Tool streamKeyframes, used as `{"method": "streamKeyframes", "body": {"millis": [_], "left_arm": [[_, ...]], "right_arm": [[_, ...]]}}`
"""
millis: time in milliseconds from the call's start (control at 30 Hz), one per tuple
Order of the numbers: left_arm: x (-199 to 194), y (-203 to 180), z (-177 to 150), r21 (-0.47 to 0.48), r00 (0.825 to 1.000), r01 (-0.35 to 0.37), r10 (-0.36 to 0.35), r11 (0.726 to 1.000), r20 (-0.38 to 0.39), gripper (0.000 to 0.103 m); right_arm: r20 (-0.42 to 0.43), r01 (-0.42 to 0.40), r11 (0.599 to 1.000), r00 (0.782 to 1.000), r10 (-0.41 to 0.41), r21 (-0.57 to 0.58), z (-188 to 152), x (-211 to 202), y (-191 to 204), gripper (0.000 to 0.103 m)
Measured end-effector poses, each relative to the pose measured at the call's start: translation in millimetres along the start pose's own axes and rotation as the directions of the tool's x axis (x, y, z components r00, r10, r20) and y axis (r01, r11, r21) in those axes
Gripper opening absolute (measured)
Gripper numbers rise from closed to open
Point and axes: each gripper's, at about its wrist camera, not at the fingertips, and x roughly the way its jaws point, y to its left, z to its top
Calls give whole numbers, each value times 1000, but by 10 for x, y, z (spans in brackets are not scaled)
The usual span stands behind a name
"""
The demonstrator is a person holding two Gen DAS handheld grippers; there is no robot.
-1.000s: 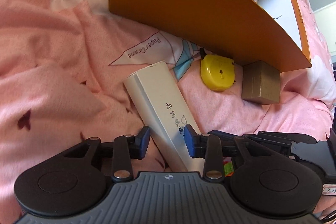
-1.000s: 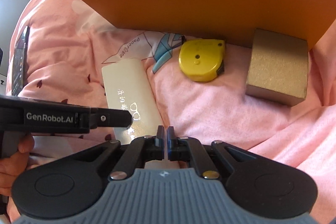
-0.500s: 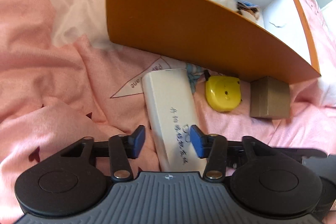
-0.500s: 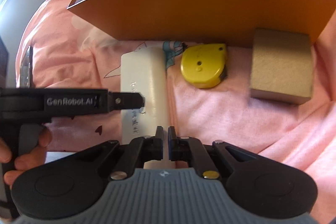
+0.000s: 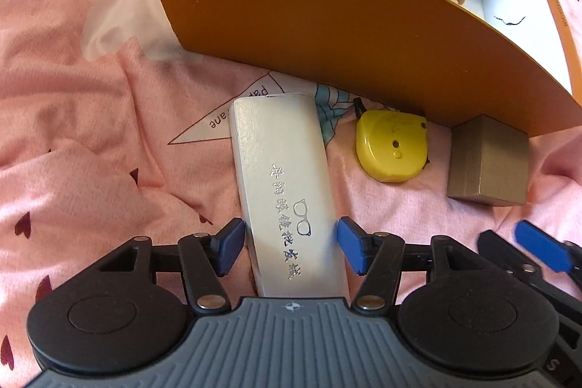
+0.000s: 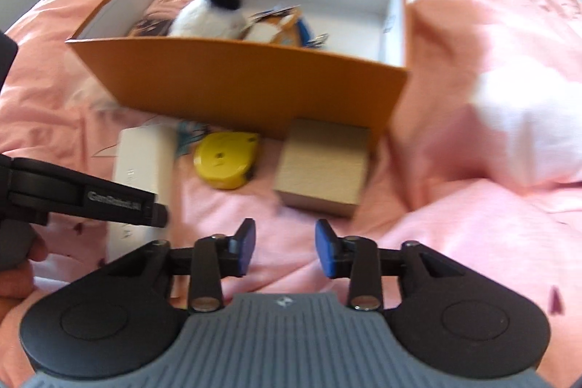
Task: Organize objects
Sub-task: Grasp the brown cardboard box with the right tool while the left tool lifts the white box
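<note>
Before one orange box [image 5: 327,24]: one white case [image 5: 287,199], one yellow tape measure [image 5: 391,148], one tan cube [image 5: 487,162].

Matt orange cardboard box [image 5: 327,24], soft pink cloth bedsheet [image 5: 72,97], glossy yellow plastic tape measure [image 5: 391,148].

orange box [image 5: 327,24], yellow tape measure [image 5: 391,148], silver case [image 5: 287,184], pink heart-print sheet [image 5: 72,133]

White case [image 5: 287,184]: silver Chinese characters, spectacles emblem. Pink bedsheet [image 5: 91,104]: printed letters, partly hidden, ending "ane". Left claw [image 6: 160,217]: blurred "GenRobot.AI".
</note>
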Motion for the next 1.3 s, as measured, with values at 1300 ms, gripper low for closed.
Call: {"method": "streamKeyframes", "body": {"millis": [1300], "left_arm": [[-900, 144, -38, 162, 941, 272, -298, 948, 161, 66]], "right_arm": [[120, 39, 999, 992, -42, 28, 153, -236, -35, 61]]}}
